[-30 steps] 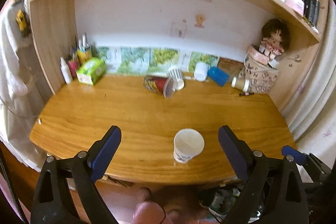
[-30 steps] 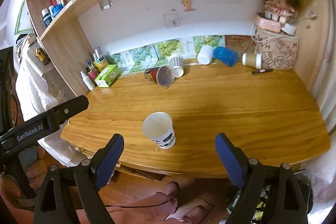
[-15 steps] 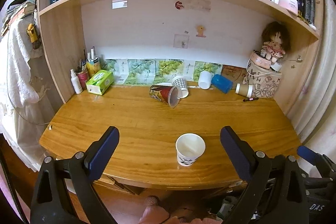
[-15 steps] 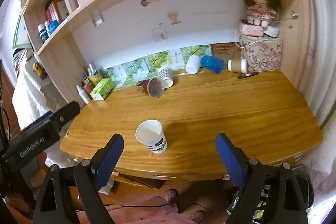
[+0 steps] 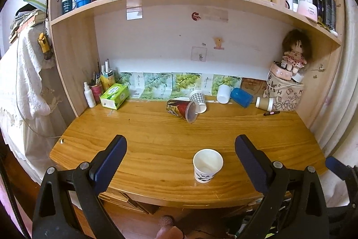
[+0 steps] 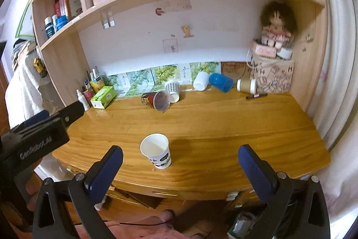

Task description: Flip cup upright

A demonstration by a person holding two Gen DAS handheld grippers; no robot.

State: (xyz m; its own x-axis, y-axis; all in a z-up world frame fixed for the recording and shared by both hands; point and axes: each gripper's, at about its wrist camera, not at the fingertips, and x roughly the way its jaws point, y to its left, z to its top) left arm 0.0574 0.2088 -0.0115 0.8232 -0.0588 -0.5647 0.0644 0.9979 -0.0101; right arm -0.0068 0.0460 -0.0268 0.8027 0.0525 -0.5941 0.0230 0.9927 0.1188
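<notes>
A white paper cup (image 5: 207, 165) with a panda print stands upright, mouth up, near the front edge of the wooden desk (image 5: 156, 131); it also shows in the right wrist view (image 6: 156, 152). My left gripper (image 5: 180, 153) is open and empty, held back from the desk with the cup between its fingers' lines but farther away. My right gripper (image 6: 180, 162) is open and empty, also back from the desk edge. The left gripper's body (image 6: 38, 138) shows at the left of the right wrist view.
Several cups lie on their sides at the back: a red patterned cup (image 5: 181, 108), a checked cup (image 5: 198, 98), a white one (image 5: 223, 93), a blue one (image 5: 241, 97) and a brown one (image 5: 264, 103). A green tissue box (image 5: 114, 96), bottles, a pen (image 5: 271, 113) and a doll on a box (image 5: 290, 73) line the back.
Both grippers have pulled back and risen away from the desk, so more of the shelves shows. The white cup stays upright where it stood.
</notes>
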